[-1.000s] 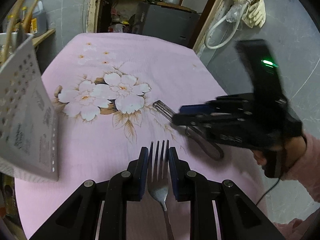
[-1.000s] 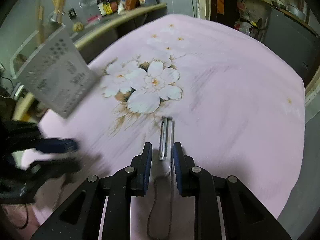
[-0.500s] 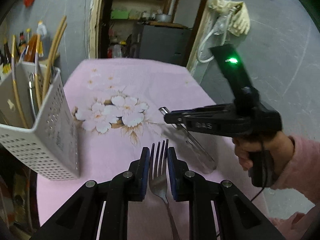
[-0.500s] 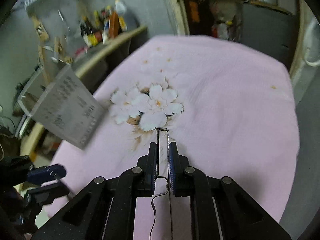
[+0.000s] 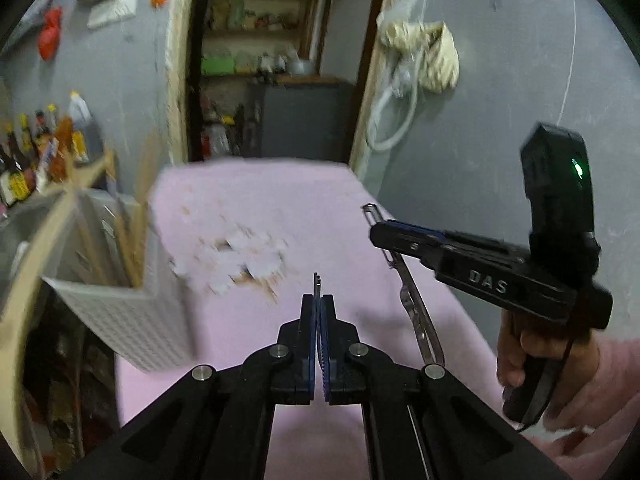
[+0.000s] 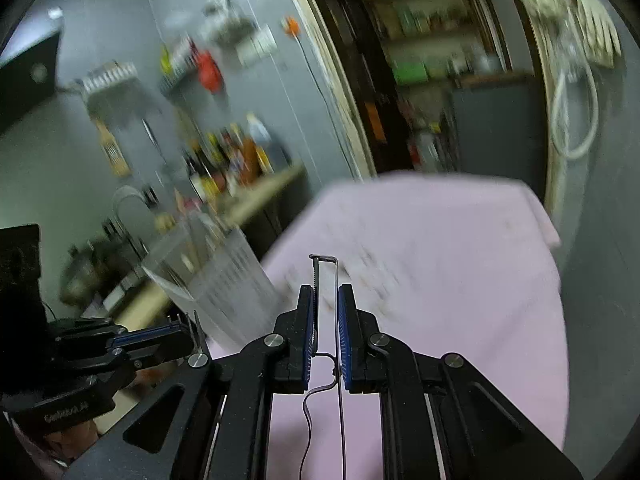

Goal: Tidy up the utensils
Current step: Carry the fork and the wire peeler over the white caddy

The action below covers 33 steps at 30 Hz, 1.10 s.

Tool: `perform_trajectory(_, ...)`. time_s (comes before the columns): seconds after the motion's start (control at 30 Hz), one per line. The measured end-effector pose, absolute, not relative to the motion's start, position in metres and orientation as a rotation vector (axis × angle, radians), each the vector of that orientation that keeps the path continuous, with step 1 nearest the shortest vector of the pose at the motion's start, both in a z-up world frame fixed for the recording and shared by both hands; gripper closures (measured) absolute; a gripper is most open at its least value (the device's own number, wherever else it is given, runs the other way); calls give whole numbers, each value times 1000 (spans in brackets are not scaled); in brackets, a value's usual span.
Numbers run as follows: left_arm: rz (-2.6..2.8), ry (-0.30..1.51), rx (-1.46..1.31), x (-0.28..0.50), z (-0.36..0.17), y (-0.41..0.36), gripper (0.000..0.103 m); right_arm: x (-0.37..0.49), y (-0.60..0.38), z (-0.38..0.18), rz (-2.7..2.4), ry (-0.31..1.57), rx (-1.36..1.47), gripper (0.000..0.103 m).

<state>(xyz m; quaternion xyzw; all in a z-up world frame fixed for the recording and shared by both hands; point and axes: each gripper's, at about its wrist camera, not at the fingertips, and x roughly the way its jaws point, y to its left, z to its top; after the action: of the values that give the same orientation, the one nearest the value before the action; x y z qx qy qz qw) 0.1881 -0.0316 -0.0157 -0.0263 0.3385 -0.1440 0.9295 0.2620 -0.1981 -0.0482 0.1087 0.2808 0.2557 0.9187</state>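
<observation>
My left gripper (image 5: 319,305) is shut on a metal fork (image 5: 317,285), now turned edge-on, tines poking out ahead. My right gripper (image 6: 325,300) is shut on a metal peeler (image 6: 325,276) with a wire-loop handle; it shows in the left wrist view (image 5: 412,292) lifted above the pink flowered tablecloth (image 5: 256,208). A white perforated utensil holder (image 5: 120,304) with wooden utensils stands left of the left gripper, and blurred in the right wrist view (image 6: 224,284). The left gripper (image 6: 188,332) shows at lower left there.
A shelf with sauce bottles (image 6: 232,164) runs along the grey wall to the left. A doorway (image 5: 260,80) with shelves and a dark cabinet lies beyond the table's far edge. Gloves and a hose (image 5: 420,56) hang on the right wall.
Both grippers have lifted and tilted up from the table with their utensils. The fork has rolled edge-on. The holder is closer to the left gripper.
</observation>
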Motion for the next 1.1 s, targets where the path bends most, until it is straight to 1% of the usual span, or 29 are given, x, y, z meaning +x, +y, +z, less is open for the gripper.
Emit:
perform_trajectory(0.23, -150, 510, -21, 187, 71, 39, 100, 285, -143, 25, 696, 295, 315, 92)
perform_trajectory(0.37, -44, 455, 51, 197, 99, 70, 100, 308, -97, 46, 787, 176, 370, 92)
perform_trajectory(0.53, 21, 417, 118, 225, 96, 86, 100, 332, -43, 26, 818, 147, 357, 92)
perform_trajectory(0.73, 61, 418, 196, 248, 66, 87, 100, 335, -18, -20, 747, 181, 270, 92)
perform_trajectory(0.9, 50, 438, 117, 250, 47, 98, 100, 317, -21, -42, 696, 197, 215, 92)
perform_trajectory(1.1, -45, 499, 21, 250, 29, 112, 99, 296, -24, -51, 678, 238, 146, 92)
